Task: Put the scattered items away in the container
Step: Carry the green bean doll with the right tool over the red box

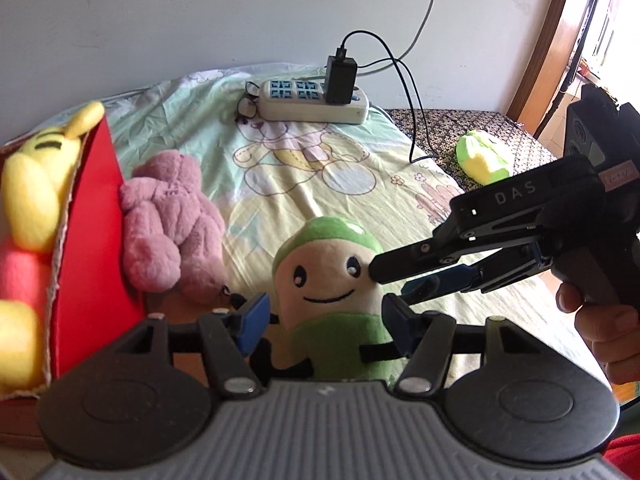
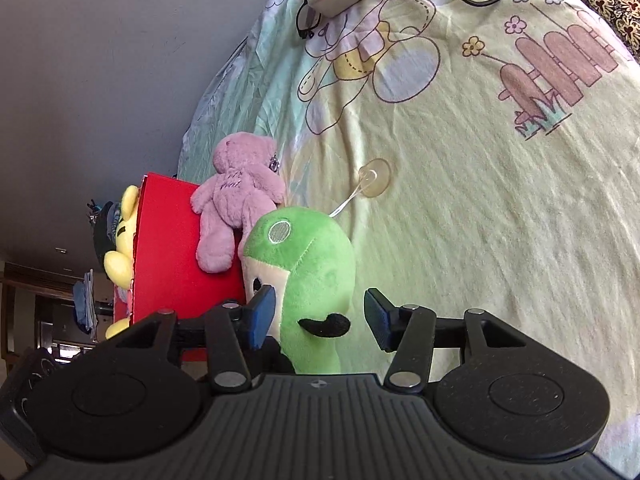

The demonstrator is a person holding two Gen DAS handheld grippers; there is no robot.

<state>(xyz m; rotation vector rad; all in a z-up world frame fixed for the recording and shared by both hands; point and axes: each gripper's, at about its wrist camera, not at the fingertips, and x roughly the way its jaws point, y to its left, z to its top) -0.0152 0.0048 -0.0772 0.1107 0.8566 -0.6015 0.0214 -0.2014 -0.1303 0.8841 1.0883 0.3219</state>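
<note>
Two grippers meet at one green plush doll, which stands upright on the bed, its long axis running from the green cap at the top down to the green body, with its smiling face turned toward the left wrist camera. The left gripper straddles the doll's body at arm height; its blue pads sit against the two sides, lightly pinching it. The right gripper comes in from the side at head height: in its own view one blue pad lies against the doll's face, while the other stands clear of the green back, so its jaws are spread around the head without gripping. A hand holds that gripper's handle.

The bedsheet is pale yellow-green, printed with a cartoon bear and flowers, and a plain light wall rises behind it. A patterned dark cover shows at the bed's far edge.

The red box stands just left of the doll, already holding a yellow plush. A pink teddy bear leans against the box's outer wall, between box and doll. Farther off lie a power strip with a black charger, a pair of glasses, and another green plush. A clear suction cup rests on the sheet behind the doll.
</note>
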